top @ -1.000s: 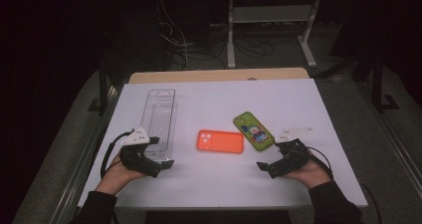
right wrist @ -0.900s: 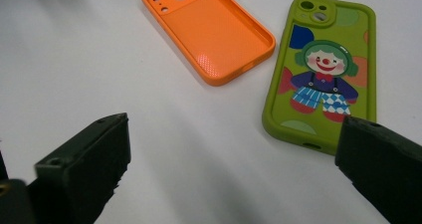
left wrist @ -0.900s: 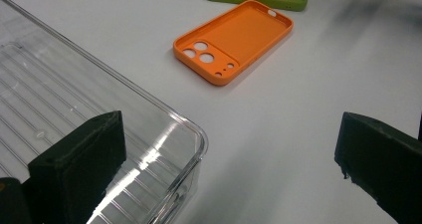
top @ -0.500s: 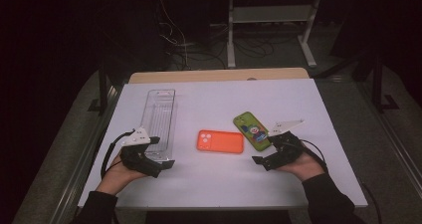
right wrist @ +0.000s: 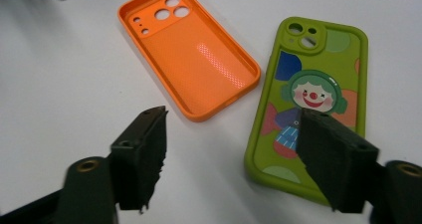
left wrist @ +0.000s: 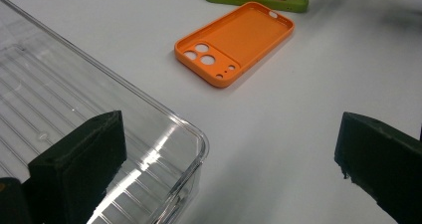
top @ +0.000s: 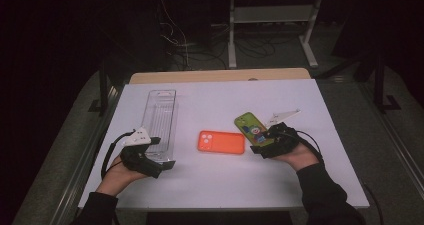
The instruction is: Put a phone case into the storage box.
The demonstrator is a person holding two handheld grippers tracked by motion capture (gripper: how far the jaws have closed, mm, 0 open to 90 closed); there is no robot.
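Note:
An orange phone case (top: 221,141) lies inside-up at the table's middle, and a green clown-print case (top: 251,127) lies just right of it. My right gripper (top: 258,148) sits at the green case's near end. In the right gripper view its jaws have just been closing: the right jaw hangs over the green case (right wrist: 313,94), the left over bare table beside the orange case (right wrist: 194,55), and the pads press on nothing. My left gripper (top: 165,163) rests open at the near corner of a clear plastic tray (top: 160,116), one jaw over the tray's corner (left wrist: 99,114).
The white tabletop (top: 220,185) has free room in front of and behind the cases. A wooden strip (top: 220,76) runs along its far edge. Beyond it are a dark floor, cables and a white stand's legs (top: 270,35).
My right gripper has moved left up to the green case's near end, and its jaws have narrowed. The left hand, tray and both cases have stayed put.

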